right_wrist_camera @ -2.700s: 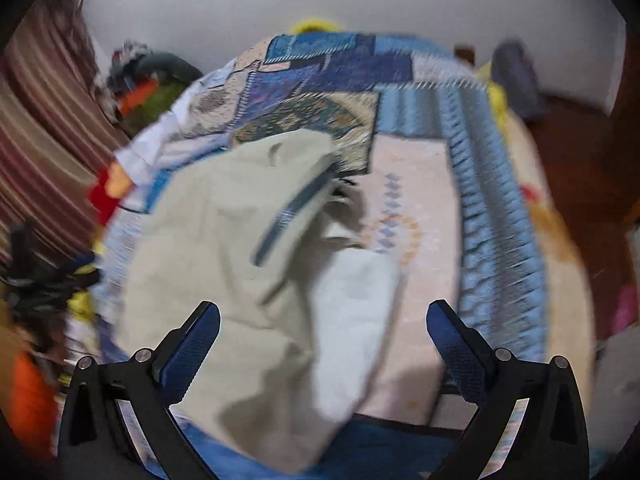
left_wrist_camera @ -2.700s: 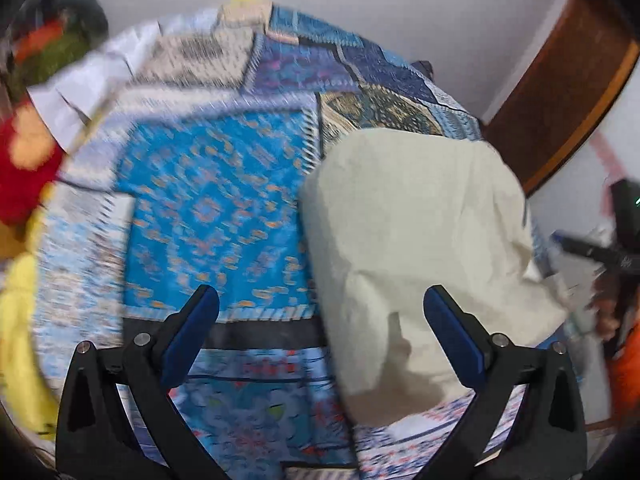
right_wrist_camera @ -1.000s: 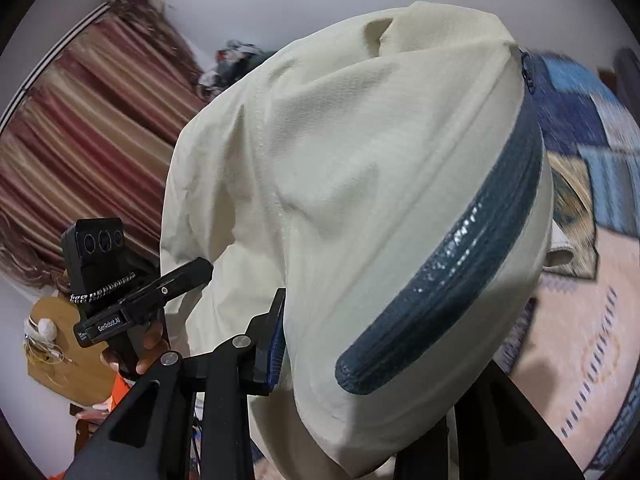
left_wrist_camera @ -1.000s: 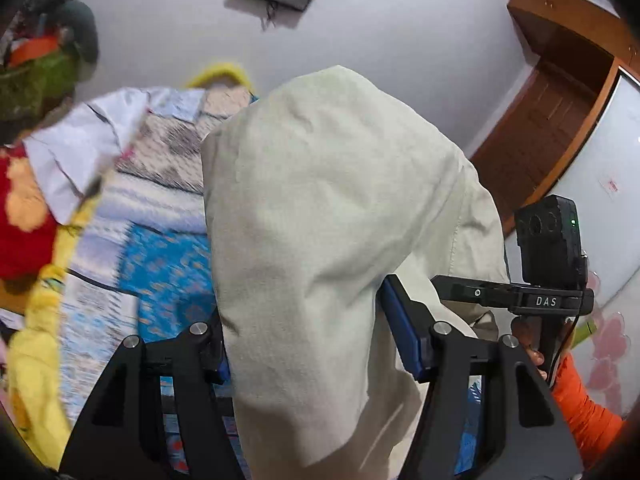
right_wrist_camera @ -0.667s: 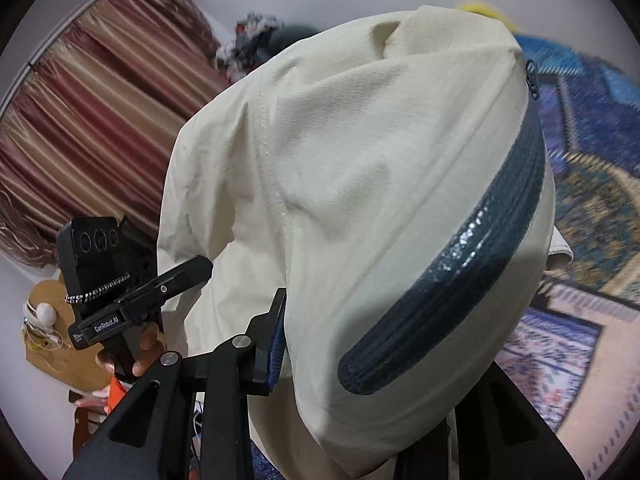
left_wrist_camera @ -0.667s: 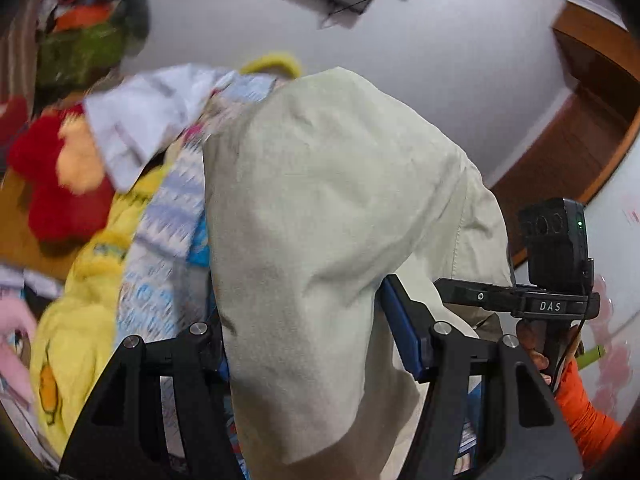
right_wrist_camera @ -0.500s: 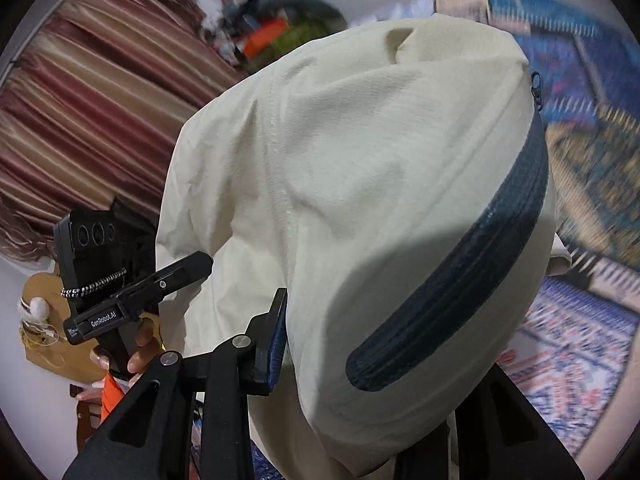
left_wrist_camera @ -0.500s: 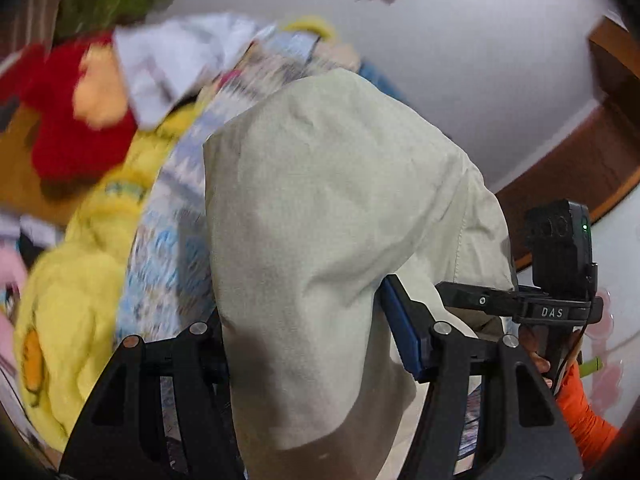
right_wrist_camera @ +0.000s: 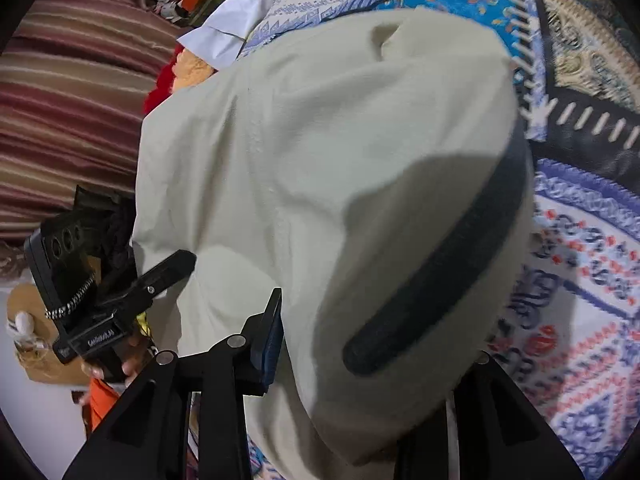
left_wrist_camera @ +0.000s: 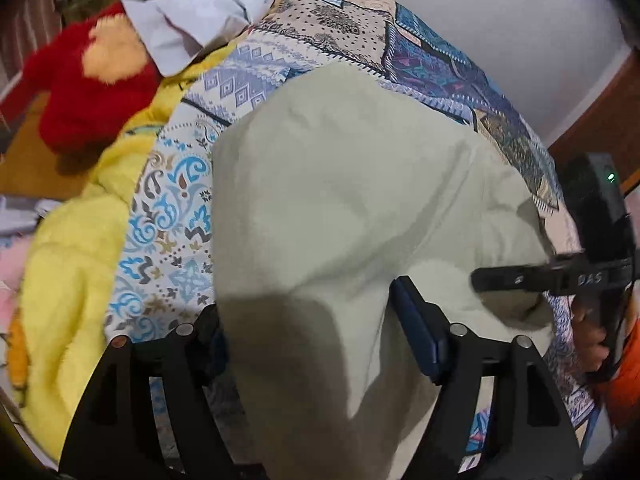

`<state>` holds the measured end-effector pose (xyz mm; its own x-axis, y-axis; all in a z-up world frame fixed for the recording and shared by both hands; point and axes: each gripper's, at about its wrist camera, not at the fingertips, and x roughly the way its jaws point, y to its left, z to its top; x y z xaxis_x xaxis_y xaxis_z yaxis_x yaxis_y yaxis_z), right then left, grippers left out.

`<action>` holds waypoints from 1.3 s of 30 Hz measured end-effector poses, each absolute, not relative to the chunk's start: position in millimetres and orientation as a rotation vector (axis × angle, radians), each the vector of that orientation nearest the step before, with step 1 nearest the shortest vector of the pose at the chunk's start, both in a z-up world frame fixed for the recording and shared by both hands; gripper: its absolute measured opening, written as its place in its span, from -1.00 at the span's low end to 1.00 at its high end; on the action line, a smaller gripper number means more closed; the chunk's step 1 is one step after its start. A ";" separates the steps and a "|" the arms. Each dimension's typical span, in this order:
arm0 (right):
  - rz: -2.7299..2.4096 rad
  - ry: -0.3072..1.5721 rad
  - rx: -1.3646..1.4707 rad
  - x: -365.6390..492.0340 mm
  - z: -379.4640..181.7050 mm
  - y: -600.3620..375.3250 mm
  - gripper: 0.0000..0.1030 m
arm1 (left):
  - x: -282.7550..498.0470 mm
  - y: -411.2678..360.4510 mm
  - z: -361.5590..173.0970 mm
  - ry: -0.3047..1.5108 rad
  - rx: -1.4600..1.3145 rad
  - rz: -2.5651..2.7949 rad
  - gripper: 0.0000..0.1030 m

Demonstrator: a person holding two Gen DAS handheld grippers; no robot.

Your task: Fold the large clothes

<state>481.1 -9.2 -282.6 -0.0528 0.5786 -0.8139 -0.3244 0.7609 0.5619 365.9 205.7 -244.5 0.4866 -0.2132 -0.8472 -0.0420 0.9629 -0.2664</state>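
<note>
Left wrist view: your left hand-held gripper [left_wrist_camera: 312, 324] is opening, cream garment [left_wrist_camera: 360, 208] between its pads, draped over the patterned bed [left_wrist_camera: 168, 216].

Right wrist view: your right hand-held gripper [right_wrist_camera: 372, 344] grips that garment's dark-zippered [right_wrist_camera: 448, 280] fold.

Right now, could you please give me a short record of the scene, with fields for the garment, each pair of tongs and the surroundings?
garment: cream jacket with a dark zip strip, draped over both tongs above the bed
left tongs: jaws opening, cloth between them
right tongs: closed on the jacket
surface: patterned quilt
nearby: red plush toy, yellow plush toy, white cloth
</note>
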 end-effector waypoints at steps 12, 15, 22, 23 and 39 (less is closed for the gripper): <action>0.628 1.106 -0.185 438.9 -206.2 -55.7 -0.34 | 373.3 197.6 -182.2 0.850 -0.041 -0.002 0.50; 0.640 1.030 -0.178 438.1 -195.3 -45.4 -0.34 | 394.7 183.3 -193.7 0.856 0.049 0.053 0.50; 0.618 1.056 -0.280 441.0 -232.9 -2.1 -0.34 | 400.9 194.7 -215.7 0.878 0.006 0.151 0.62; 0.609 1.068 -0.275 441.5 -239.4 -1.0 -0.34 | 396.9 197.3 -214.7 0.880 -0.002 0.156 0.62; 0.622 0.768 -0.185 334.8 -101.5 -44.4 -0.34 | 253.6 183.4 -91.8 0.656 -0.026 0.162 0.61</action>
